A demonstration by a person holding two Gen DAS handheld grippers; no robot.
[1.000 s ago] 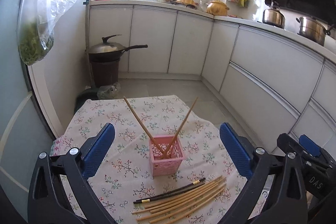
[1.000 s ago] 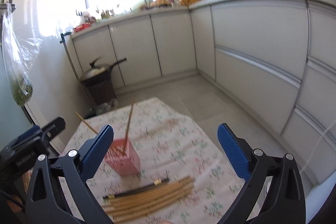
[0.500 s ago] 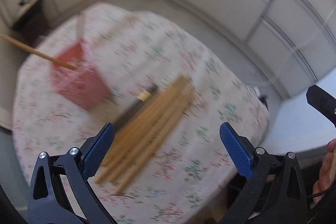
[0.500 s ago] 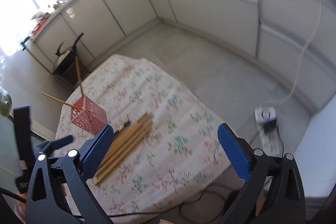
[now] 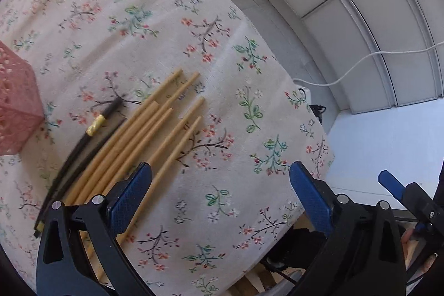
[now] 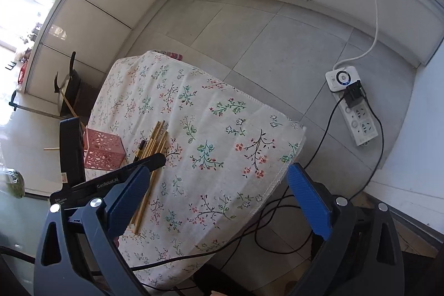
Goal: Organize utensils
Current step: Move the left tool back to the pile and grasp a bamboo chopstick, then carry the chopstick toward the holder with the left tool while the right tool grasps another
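Floral cloth covers the bench [image 5: 194,18]. At the left edge of the left wrist view sits the pink basket [image 5: 14,107]; right of it lie the chopsticks [image 5: 144,135], black pair then bamboo ones. Lower centre, the left gripper [image 5: 220,194] is spread wide and empty; the right gripper [image 6: 215,192] likewise. Best to lower over one bamboo stick's middle and close squarely.

In the right wrist view, white lettering is seen on the black body of the left gripper [image 6: 155,158]; "GenRobot.AI" can be read along its arm. A second, smaller line of print lower on the same body is too small to be made out. No other text is legible.
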